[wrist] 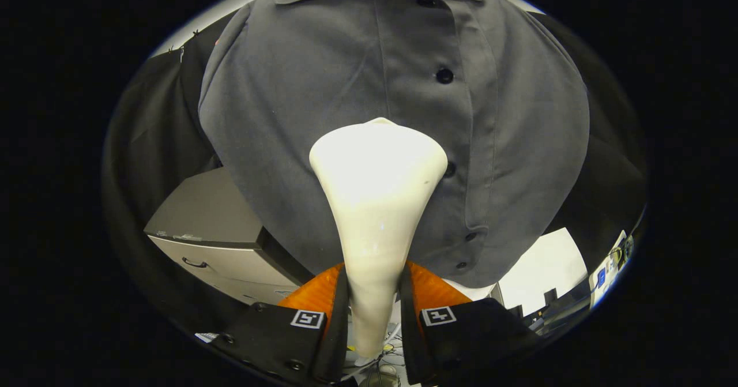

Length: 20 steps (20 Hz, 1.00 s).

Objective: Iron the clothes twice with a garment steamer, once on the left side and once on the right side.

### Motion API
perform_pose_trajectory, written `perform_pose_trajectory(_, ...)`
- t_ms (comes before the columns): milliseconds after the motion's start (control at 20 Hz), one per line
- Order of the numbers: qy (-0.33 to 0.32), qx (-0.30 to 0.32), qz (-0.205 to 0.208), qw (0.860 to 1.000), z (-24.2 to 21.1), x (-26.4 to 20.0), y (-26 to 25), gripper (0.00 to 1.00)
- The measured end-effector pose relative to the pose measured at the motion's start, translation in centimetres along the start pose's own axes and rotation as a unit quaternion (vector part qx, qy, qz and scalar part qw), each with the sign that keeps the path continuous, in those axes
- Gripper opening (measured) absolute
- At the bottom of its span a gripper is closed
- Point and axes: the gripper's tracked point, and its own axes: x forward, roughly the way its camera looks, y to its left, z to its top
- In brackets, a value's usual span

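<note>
Claw (pixel 373 295): closed on the neck of the garment steamer (pixel 376 202), 1 finger pressed to each side, handle running back between them.

Steamer head flares wide just ahead of the fingers, at 12 o'clock from them; it is laid against, or held just off, the shirt front — contact cannot be judged. Head is cream-white, smooth, glossy, brightly lit.

Step judged in hand: a pass over 1 side of the shirt (pixel 346 75). The head sits just at 9 o'clock of the button placket, so the stroke is best kept straight along the panel, the head held flat to the cloth, buttons skirted, grip kept firm so the neck is not twisted.

Shirt: grey, collared, hung upright beyond the head; dark buttons run down the placket at 1 o'clock; cloth mostly smooth, faint creases.

A grey cabinet (pixel 213 231) is seen at 9 o'clock, behind the shirt.
</note>
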Motion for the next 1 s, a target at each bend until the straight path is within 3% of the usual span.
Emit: perform_pose_trajectory(1000,0.124,0.027,-0.025,0.992,-15.2,6.0,-4.7,0.48)
